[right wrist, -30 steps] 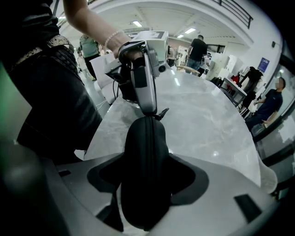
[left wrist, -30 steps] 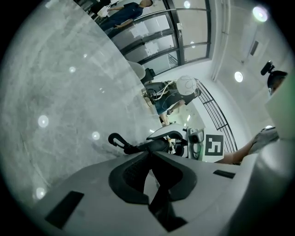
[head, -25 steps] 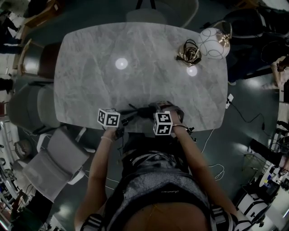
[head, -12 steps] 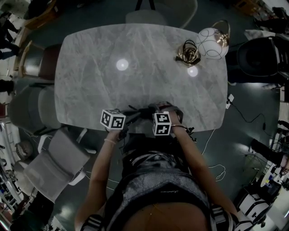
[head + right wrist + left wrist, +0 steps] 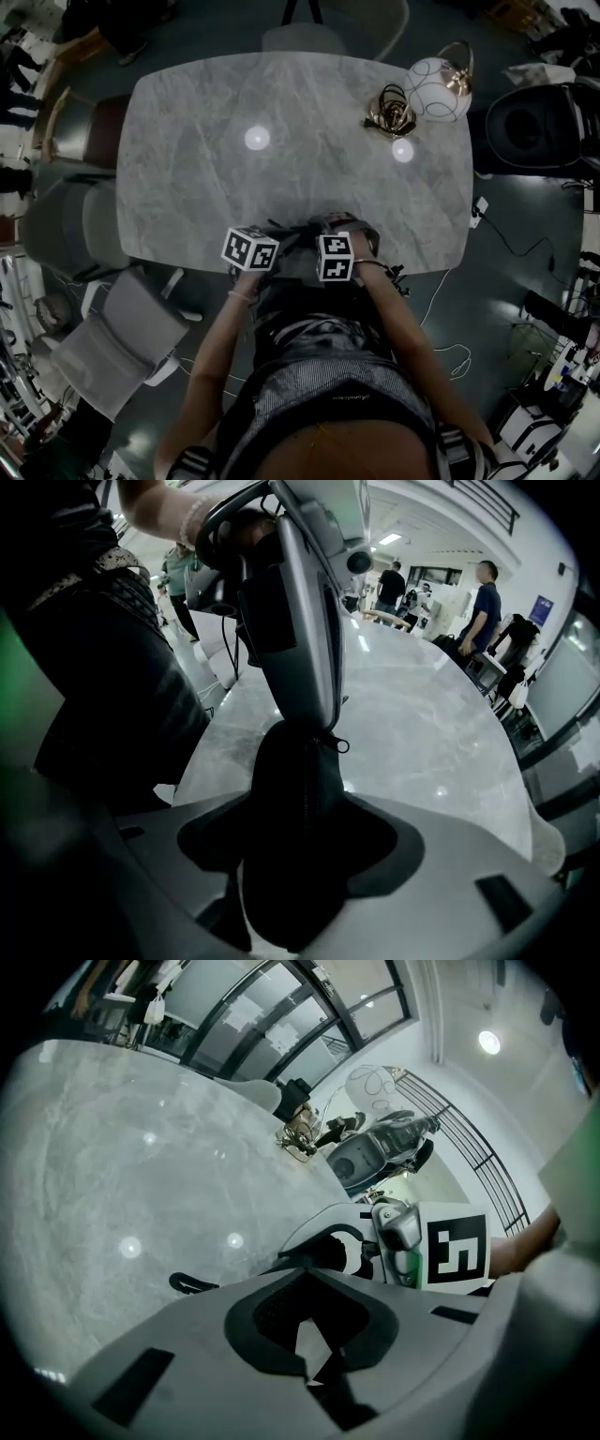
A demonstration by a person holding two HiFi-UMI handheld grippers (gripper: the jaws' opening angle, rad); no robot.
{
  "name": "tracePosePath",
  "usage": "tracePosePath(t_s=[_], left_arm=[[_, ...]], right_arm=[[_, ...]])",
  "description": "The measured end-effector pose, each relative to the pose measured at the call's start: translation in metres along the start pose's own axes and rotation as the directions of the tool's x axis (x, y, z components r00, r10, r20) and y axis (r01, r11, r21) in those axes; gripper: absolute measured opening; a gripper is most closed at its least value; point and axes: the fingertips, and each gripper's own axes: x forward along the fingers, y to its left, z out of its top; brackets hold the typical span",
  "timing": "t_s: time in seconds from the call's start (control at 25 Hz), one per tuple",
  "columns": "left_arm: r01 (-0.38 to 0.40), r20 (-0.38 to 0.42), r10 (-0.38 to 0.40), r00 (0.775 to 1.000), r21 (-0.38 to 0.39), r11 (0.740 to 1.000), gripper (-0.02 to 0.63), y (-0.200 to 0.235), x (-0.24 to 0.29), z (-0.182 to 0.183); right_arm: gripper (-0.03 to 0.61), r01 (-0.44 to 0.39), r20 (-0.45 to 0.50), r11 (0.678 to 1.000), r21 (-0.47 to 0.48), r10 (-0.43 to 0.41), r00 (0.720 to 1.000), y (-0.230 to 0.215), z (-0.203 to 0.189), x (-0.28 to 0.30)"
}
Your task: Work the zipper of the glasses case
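1. The case (image 5: 298,794) is at the near edge of the surface (image 5: 281,169), clamped in the right gripper's (image 5: 300,883) fingers. A weak clamp could let a tug drag it out.
2. The left gripper's (image 5: 322,714) fingers are together at the case's free end, just beside the pull (image 5: 342,745). I cannot tell whether they pinch it. If they don't, they will likely come away with nothing.
3. A tug off the zipper's line could jam the slider or twist the case.
4. If the case drops here, it may go over the near edge.

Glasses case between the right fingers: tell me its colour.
The glasses case is black, best seen in the right gripper view.
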Motion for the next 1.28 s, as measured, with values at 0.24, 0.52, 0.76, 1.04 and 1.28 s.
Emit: tracePosePath(t_s=[0.24, 0.52, 0.76, 1.04, 1.28], left_arm=[[-0.073, -0.022, 0.074, 0.997, 0.072, 0.995, 0.006, 0.002, 0.002, 0.001], [-0.091, -0.022, 0.093, 0.995, 0.094, 0.991, 0.006, 0.004, 0.003, -0.001], [-0.123, -0.014, 0.124, 0.992, 0.082, 0.989, 0.006, 0.003, 0.002, -0.002], [-0.166, -0.023, 0.169, 0.985, 0.087, 0.982, 0.006, -0.001, 0.006, 0.0], [-0.171, -0.044, 0.177, 0.983, 0.107, 0.979, 0.006, -0.011, 0.014, 0.004]], right_arm=[[0.318, -0.011, 0.024, 1.0, 0.012, 0.011, 1.0, 0.003, -0.006, 0.001], [0.319, -0.02, 0.059, 0.996, 0.087, 0.014, 0.998, -0.003, -0.033, -0.029], [0.314, -0.006, 0.125, 0.995, 0.096, -0.006, 0.992, -0.003, -0.033, -0.034], [0.311, -0.002, 0.12, 0.997, 0.072, -0.007, 0.993, -0.002, -0.033, -0.032], [0.311, 0.003, 0.133, 0.997, 0.071, -0.012, 0.991, -0.001, -0.032, -0.033]])
